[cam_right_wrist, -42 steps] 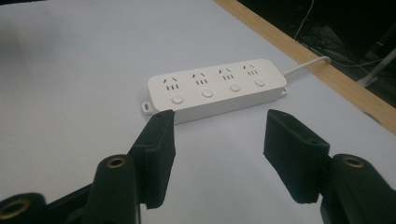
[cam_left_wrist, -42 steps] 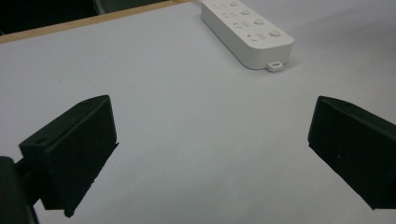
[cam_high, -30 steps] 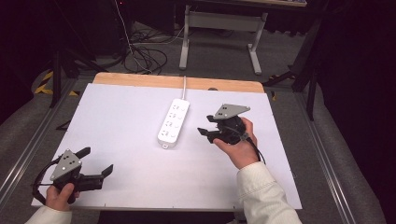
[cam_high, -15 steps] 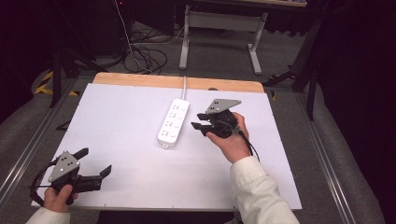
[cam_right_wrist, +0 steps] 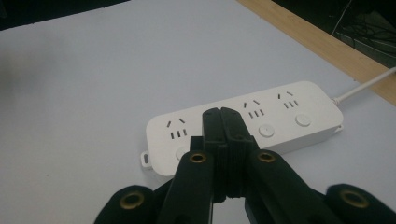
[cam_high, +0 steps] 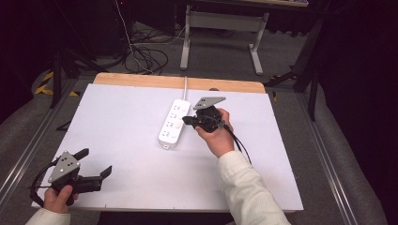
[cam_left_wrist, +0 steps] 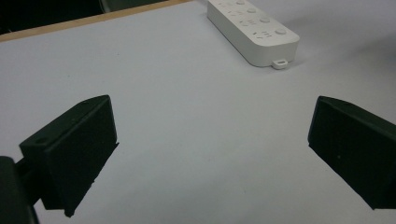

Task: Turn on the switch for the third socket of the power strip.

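Hidden and cut-off parts

The right gripper (cam_right_wrist: pixel 220 116) covers part of the power strip (cam_right_wrist: pixel 280 123); the strip's cord (cam_right_wrist: pixel 369 86) runs off the picture's edge.

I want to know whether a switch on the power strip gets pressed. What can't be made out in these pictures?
- Right gripper view: the shut right gripper covers a middle part of the power strip; contact cannot be told.
- High view: the strip's buttons are too small to read.
- Left gripper view: the strip's far end is cut off by the top edge.

Lab: bare test table (cam_high: pixel 141 187), floor cables (cam_high: pixel 145 54)
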